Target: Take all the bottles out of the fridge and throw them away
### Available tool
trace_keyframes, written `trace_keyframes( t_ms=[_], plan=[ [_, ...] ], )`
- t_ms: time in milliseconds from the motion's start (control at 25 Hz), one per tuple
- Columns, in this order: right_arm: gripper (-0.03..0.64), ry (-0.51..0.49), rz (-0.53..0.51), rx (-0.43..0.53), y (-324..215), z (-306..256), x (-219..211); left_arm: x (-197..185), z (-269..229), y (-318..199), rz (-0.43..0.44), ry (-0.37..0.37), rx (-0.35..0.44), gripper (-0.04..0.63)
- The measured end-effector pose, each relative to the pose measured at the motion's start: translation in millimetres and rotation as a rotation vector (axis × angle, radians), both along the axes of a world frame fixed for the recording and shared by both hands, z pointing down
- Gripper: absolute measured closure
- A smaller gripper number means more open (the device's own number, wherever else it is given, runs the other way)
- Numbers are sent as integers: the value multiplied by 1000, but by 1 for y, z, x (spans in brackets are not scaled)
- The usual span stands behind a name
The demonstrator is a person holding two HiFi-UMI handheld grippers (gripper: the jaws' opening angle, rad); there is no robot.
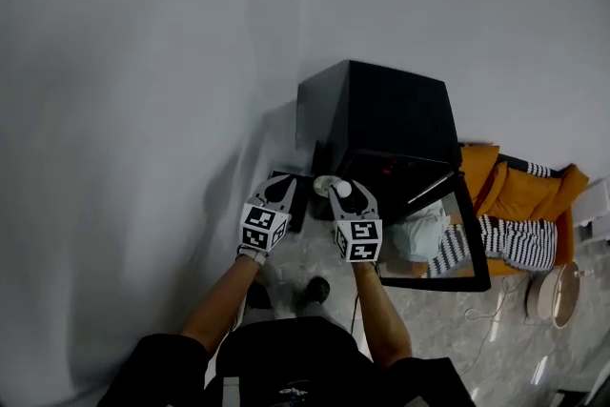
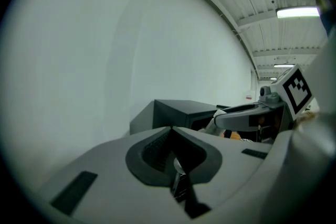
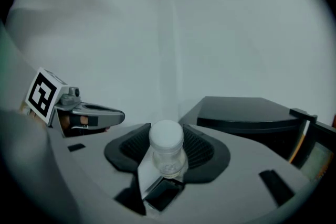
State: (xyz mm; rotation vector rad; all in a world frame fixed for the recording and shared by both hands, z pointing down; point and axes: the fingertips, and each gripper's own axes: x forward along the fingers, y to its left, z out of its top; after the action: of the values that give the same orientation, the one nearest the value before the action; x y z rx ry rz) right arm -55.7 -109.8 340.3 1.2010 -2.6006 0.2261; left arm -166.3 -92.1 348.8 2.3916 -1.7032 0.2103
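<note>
Just below centre in the head view, the right gripper (image 1: 349, 195) clamps a small clear plastic bottle with a white cap (image 3: 167, 145), in front of the black box-shaped fridge (image 1: 381, 114). The left gripper (image 2: 172, 136) is pressed together, empty.
</note>
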Motion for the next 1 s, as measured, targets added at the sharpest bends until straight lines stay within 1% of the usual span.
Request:
trace_keyframes(
  t_ms=[200, 280, 400, 560, 680, 800, 1000],
  plan=[
    [417, -13, -116, -10, 3, 2, -61, -55, 6, 19, -119, -1, -12, 588],
    [417, -9, -147, -19, 5, 7, -79, -70, 11, 26, -154, 3, -20, 588],
    [417, 8, -179, -38, 8, 23, -96, -82, 21, 34, -182, 5, -37, 588],
    [417, 32, -200, -69, 0, 55, -108, -89, 46, 36, -192, 8, -76, 588],
    [417, 42, -196, -99, -15, 85, -112, -90, 70, 27, -184, 7, -103, 588],
    [417, 51, -180, -135, -25, 121, -109, -90, 100, 21, -171, -1, -129, 588],
    [417, 83, -162, -202, -32, 192, -97, -87, 162, 16, -162, 11, -193, 588]
  ],
)
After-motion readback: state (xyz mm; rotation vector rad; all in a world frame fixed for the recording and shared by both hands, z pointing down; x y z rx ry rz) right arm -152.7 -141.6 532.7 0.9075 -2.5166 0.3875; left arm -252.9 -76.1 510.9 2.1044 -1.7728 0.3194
